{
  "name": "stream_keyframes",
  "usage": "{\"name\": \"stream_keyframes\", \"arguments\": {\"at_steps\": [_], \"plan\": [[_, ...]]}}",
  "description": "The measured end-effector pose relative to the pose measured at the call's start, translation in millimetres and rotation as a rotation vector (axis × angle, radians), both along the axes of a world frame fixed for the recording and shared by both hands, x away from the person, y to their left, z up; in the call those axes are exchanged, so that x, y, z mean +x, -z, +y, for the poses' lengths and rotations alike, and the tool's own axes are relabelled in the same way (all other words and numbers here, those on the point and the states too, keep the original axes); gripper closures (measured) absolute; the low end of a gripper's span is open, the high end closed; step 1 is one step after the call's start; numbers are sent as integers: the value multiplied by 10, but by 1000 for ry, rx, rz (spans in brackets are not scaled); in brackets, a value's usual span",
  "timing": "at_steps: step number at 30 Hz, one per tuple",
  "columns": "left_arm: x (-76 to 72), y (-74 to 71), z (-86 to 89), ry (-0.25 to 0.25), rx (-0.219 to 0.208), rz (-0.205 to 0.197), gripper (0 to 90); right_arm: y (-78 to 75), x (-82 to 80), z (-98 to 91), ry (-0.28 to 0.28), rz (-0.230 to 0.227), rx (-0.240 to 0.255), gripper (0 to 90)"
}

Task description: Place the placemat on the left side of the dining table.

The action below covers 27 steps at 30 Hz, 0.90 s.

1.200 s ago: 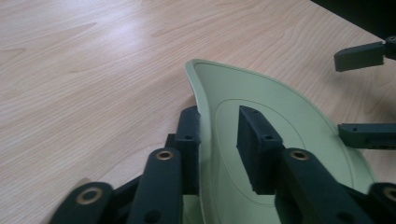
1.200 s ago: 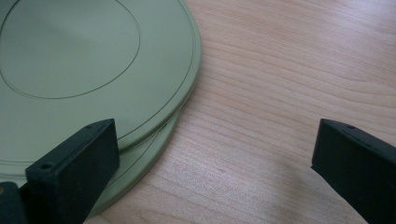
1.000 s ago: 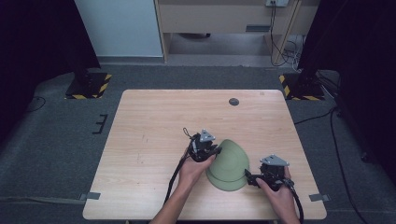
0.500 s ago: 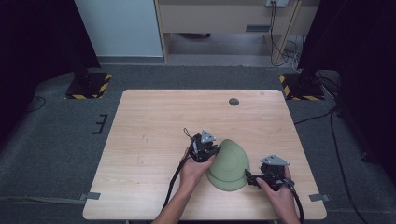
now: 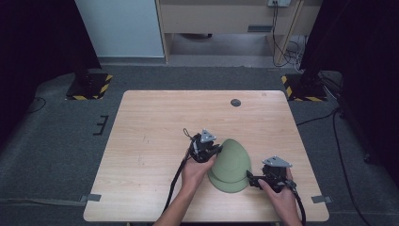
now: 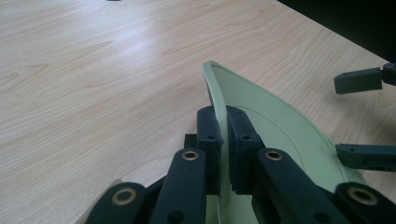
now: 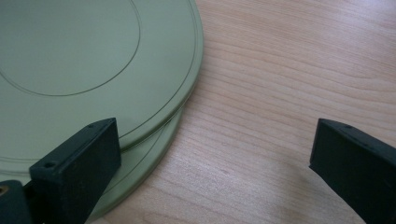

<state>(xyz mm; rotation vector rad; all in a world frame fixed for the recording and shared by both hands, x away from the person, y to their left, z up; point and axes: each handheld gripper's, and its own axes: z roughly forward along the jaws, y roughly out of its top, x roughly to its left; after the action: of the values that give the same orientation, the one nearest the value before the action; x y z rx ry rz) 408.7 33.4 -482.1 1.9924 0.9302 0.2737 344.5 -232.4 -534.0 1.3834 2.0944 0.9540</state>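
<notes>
Pinching raised rim of upper pale-green round plastic plate [image 6: 261, 116], left tongs [image 6: 223, 140] unmoved; right tongs [image 7: 210, 163] spread beside lower plate [image 7: 154, 154].

I see a light wooden rectangular table [image 5: 155, 141] on grey carpet. Near my right front edge lie two pale green round plastic plates [image 5: 229, 181], the upper plate [image 5: 233, 157] tilted up off the lower. A small dark round disc [image 5: 235, 102] lies near the far edge.

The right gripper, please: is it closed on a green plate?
No, the right gripper is open, its jaws wide apart over bare table beside the green plates.
</notes>
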Motion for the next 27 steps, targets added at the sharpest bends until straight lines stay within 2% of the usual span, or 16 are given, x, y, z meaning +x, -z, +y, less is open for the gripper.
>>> {"name": "stream_keyframes", "arguments": {"at_steps": [7, 8, 11, 19, 23, 24, 27], "plan": [[2, 36, 1, -16, 4, 1, 850, -12, -10, 25, -1, 3, 7, 49], [6, 43, 12, -18, -2, 8, 850, -15, -19, 35, -15, 16, 21, 46], [8, 46, 18, -17, -5, 11, 850, -18, -30, 53, -26, 15, 21, 52], [-11, 74, 48, -12, -19, 18, 845, -13, -20, 67, -32, 7, 10, 17], [-8, 86, 88, -2, -13, 36, 825, -17, -7, 71, -30, 3, -7, 9], [5, 101, 127, 6, -24, 60, 819, -17, -6, 73, -28, 1, -8, 9], [15, 121, 176, 13, -44, 84, 818, -17, -3, 75, -22, 2, -7, 9]]}}
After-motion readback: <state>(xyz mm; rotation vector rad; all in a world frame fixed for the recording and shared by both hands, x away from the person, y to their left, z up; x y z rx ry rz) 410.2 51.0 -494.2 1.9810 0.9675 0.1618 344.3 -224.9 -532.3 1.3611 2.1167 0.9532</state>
